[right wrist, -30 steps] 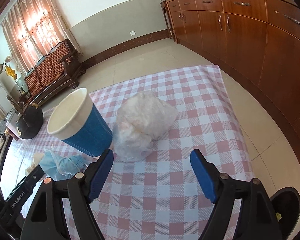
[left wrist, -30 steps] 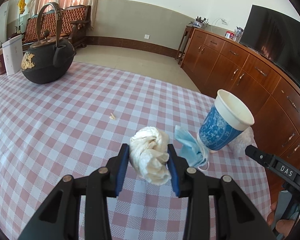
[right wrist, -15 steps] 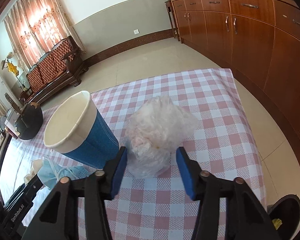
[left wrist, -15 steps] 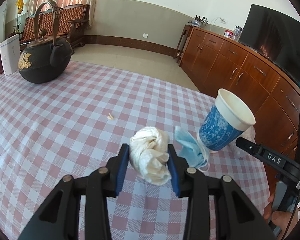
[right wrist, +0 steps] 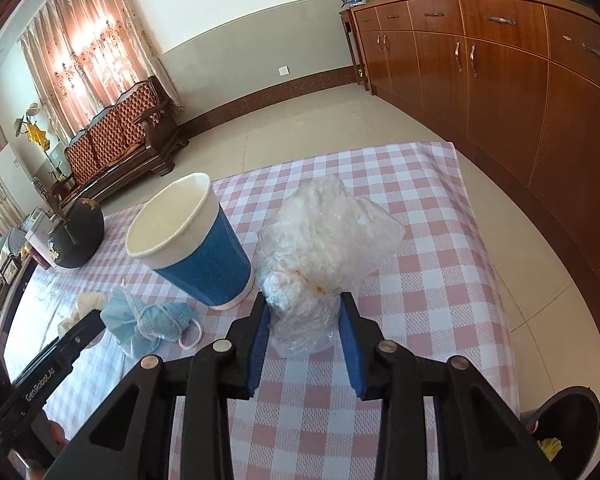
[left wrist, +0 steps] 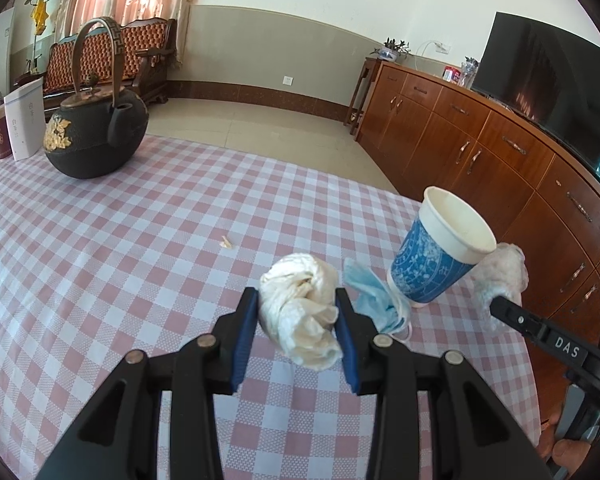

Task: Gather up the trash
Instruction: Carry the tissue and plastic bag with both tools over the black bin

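Note:
My left gripper (left wrist: 296,312) is shut on a crumpled white tissue wad (left wrist: 300,308) held above the checked tablecloth (left wrist: 140,248). My right gripper (right wrist: 303,312) is shut on a crumpled clear plastic bag (right wrist: 324,240), which also shows in the left wrist view (left wrist: 500,276). A blue paper cup (right wrist: 196,244) stands beside the bag and shows in the left wrist view (left wrist: 440,256). A crumpled blue face mask (right wrist: 148,320) lies next to the cup and shows in the left wrist view (left wrist: 376,296). A small scrap (left wrist: 227,242) lies on the cloth.
A black iron teapot (left wrist: 94,136) stands at the far left with a white box (left wrist: 24,124) and a red tin (left wrist: 2,140). A black trash bin (right wrist: 560,432) sits on the floor at the table's right edge. Wooden cabinets (right wrist: 500,80) line the wall.
My right gripper has moved forward and closed on the plastic bag. My left gripper still holds the tissue wad and has drifted slightly.

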Motion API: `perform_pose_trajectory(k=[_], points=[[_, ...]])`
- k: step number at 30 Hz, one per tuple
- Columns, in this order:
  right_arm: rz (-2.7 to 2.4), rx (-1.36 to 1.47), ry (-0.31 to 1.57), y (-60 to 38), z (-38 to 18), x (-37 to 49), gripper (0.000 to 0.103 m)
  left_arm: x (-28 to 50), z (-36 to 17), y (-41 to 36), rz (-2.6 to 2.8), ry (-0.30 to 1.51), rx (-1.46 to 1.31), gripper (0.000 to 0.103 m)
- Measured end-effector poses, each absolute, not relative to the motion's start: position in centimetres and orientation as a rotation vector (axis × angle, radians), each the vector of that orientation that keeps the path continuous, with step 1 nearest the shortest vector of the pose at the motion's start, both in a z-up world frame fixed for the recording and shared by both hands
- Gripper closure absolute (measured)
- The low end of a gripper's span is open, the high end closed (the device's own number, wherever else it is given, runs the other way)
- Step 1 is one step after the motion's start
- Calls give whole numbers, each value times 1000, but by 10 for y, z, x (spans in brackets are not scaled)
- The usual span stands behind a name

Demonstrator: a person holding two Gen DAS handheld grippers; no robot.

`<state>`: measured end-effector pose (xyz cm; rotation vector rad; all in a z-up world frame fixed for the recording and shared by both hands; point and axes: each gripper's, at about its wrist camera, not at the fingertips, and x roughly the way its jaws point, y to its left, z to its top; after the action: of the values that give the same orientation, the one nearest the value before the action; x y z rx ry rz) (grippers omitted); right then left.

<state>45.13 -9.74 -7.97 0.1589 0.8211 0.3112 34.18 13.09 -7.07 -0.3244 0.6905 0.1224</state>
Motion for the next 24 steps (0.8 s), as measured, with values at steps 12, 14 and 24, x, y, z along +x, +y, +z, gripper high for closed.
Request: perform_pose_trajectory(k=[12,14,24], points=[[350,158,825,-139,-69,343,67,270,-52,103,72,695,-285,64],[346,167,820,-151,-66,324,67,259,-49,89,46,698,-272,64],[261,212,811,-225,-66,251,67,230,-37,-9,-142,726,-218,64]])
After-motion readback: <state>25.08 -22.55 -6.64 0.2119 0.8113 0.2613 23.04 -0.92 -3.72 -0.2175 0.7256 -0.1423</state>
